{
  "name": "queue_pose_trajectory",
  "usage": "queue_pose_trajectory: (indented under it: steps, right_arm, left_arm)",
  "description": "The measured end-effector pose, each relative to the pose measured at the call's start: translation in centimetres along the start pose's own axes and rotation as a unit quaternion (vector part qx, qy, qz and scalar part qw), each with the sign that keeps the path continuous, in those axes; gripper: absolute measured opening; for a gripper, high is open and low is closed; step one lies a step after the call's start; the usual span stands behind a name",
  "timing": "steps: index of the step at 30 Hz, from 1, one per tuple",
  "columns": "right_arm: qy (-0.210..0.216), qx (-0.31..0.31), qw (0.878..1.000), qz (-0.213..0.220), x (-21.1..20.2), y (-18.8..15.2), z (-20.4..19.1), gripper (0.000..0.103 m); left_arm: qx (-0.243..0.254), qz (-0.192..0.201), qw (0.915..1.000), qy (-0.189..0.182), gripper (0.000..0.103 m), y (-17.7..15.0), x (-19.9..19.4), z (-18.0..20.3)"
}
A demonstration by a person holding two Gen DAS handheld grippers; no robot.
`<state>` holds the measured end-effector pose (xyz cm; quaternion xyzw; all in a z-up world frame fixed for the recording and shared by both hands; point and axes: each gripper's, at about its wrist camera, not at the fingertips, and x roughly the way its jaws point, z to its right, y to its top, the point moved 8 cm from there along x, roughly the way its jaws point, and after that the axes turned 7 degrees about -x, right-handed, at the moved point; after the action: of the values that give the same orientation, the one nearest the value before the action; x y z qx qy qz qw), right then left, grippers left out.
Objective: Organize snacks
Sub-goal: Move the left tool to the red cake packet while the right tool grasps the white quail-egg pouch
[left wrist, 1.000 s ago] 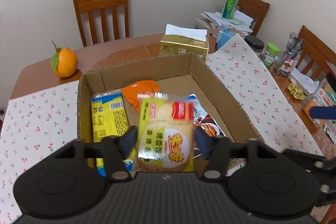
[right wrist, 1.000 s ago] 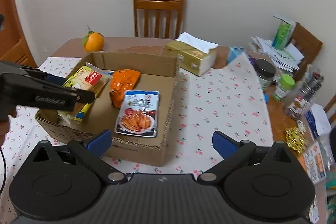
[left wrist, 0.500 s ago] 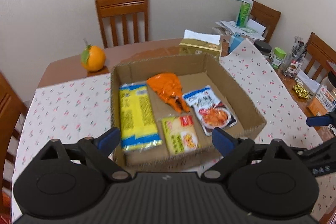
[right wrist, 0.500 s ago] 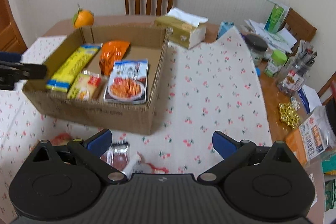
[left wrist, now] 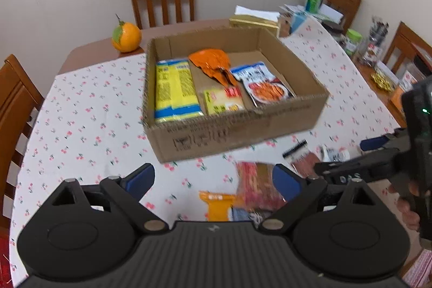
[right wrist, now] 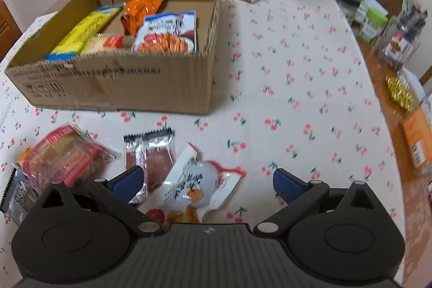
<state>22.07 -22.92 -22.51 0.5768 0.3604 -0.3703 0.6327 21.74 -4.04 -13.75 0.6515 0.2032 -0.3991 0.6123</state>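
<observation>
Brown cardboard box (left wrist: 232, 126) sits on the cherry cloth (left wrist: 89, 126). Inside lie a long yellow pack (left wrist: 175, 88), an orange bag (left wrist: 213, 64), a small yellow pack (left wrist: 222, 100) and a blue-and-white pouch (left wrist: 260, 82). The left gripper (left wrist: 213, 178) has just been opening; its jaws are wide apart with nothing between them. The right gripper (right wrist: 209, 180) is wide too, over a white pouch (right wrist: 197, 182). Only the right view shows that pouch clearly, beside a red pack (right wrist: 64, 155).
</observation>
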Motion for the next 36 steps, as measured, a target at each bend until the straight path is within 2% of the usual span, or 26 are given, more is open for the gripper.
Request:
queue_pose_trajectory:
  steps: [11,14,19,22,27,30,32,36]
  right_arm:
    - [-0.027,0.016,0.999,-0.018,0.0,-2.7,2.5,0.103]
    - [-0.008,0.025,1.0,-0.015,0.0,-3.2,3.1,0.103]
    - [0.011,-0.032,0.999,-0.003,0.1,-3.2,2.4,0.103]
    - [0.019,-0.045,0.999,0.008,0.1,-3.2,2.4,0.103]
    - [0.024,-0.054,0.998,0.018,0.1,-3.1,2.4,0.103]
    - [0.028,-0.06,0.998,0.022,0.1,-3.1,2.5,0.103]
    - [0.029,-0.062,0.997,0.024,0.1,-3.1,2.5,0.103]
    - [0.028,-0.061,0.997,0.024,0.1,-3.1,2.4,0.103]
  left_arm:
    - [0.032,-0.012,0.999,-0.029,0.094,-0.8,0.7,2.5]
    - [0.041,-0.019,0.9983,-0.038,0.094,-1.0,1.2,3.2]
    - [0.051,-0.031,0.9975,-0.037,0.094,-1.3,2.4,4.1]
    - [0.05,-0.036,0.9975,-0.036,0.094,-1.4,3.2,4.5]
    - [0.061,-0.05,0.9967,-0.019,0.093,-1.8,4.8,5.2]
    - [0.074,-0.06,0.9954,-0.007,0.09,-2.1,5.8,5.6]
    - [0.08,-0.065,0.9946,0.0,0.082,-2.2,6.2,5.8]
    - [0.088,-0.072,0.9934,0.013,0.076,-2.2,6.8,6.0]
